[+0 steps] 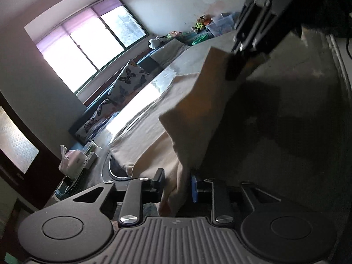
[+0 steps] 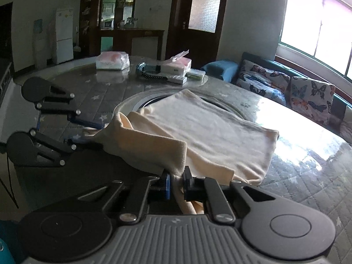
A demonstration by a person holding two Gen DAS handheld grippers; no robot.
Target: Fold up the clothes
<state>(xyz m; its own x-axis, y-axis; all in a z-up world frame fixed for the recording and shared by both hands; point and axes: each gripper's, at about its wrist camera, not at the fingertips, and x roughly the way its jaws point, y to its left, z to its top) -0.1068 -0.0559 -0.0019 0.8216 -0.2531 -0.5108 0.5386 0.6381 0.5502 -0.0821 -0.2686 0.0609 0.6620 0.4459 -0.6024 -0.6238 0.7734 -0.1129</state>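
A cream garment [image 2: 204,132] on a round table [image 2: 297,169] is pinched at its near edge by left gripper [image 1: 177,186] and right gripper [image 2: 177,181], lifted for folding over.

A cream garment [image 2: 204,129] lies partly folded and flat, its near edge lifted and draped in a fold.

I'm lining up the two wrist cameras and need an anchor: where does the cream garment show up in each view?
Left wrist view: the cream garment runs diagonally through the centre, down into the left gripper at bottom centre.
Right wrist view: it lies across the middle of the table, its near edge pinched in the right gripper at bottom centre.
Shared landmark: the butterfly-print cushions, left of the garment in the left view, far right in the right view.
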